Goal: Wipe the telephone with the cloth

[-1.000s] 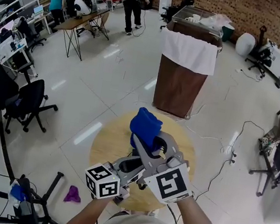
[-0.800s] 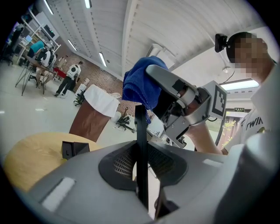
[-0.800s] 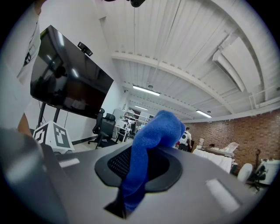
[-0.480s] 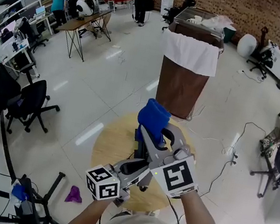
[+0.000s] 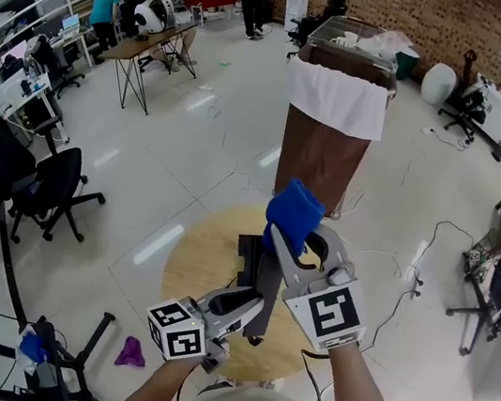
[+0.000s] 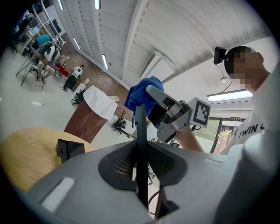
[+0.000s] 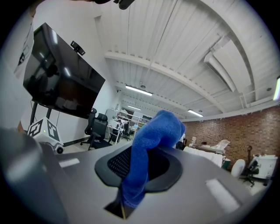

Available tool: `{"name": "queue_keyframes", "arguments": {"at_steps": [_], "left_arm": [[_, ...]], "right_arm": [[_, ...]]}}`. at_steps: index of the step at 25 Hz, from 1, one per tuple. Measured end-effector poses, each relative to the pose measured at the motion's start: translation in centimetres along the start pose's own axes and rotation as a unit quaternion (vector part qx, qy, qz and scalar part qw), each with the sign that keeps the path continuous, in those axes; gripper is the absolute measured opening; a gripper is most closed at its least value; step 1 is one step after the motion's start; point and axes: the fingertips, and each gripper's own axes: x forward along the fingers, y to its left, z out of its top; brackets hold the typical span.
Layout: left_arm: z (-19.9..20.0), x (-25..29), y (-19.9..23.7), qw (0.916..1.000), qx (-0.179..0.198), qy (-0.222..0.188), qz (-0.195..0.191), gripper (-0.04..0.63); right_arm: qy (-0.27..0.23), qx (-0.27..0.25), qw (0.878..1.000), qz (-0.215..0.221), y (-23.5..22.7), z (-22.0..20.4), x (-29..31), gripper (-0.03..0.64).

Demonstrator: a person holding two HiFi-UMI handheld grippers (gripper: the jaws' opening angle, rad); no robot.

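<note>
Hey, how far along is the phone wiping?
Picked up: telephone clamped in the left hand-held gripper, blue cloth in the right hand-held gripper. In hand: cloth held by the telephone's top end. Left: wiping along it; how much is already wiped doesn't show.

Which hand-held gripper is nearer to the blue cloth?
Right. The right hand-held gripper is shut on the cloth. The left hand-held gripper, lower and closer to the person, is shut on the telephone.
</note>
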Motion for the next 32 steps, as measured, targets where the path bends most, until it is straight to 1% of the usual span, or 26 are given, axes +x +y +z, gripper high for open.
{"name": "queue_keyframes", "arguments": {"at_steps": [6, 11, 16, 19, 22, 27, 32], "left_arm": [[0.7, -0.4, 0.2, 0.9997, -0.011, -0.021, -0.005, 0.063], [1.4, -0.4, 0.2, 0.9996, -0.012, -0.024, 0.001, 0.064], [1.5, -0.6, -0.2, 0.9993, -0.019, -0.033, -0.003, 0.063], [2.1, -0.9, -0.2, 0.9980, -0.037, -0.051, -0.010, 0.064], [3.0, -1.3, -0.2, 0.9957, -0.056, -0.071, -0.018, 0.063], [4.0, -1.7, -0.1, 0.9939, -0.065, -0.088, -0.017, 0.063], [5.4, -2.2, 0.3, 0.9900, -0.082, -0.113, -0.021, 0.064]], "right_arm": [[0.007, 0.005, 1.000, -0.006, -1.0, -0.6, -0.4, 0.063], [0.006, 0.005, 1.000, -0.015, -1.8, -0.8, -0.8, 0.063], [0.009, 0.008, 1.000, -0.018, -1.6, -1.1, -1.4, 0.063], [0.001, 0.015, 1.000, -0.023, -1.4, -0.9, -1.5, 0.063], [0.004, 0.019, 1.000, -0.014, -0.5, -1.4, -1.5, 0.063], [0.009, 0.028, 1.000, -0.001, 1.1, -1.9, -1.6, 0.063], [0.010, 0.030, 0.999, 0.005, 2.1, -2.1, -1.9, 0.063]]}}
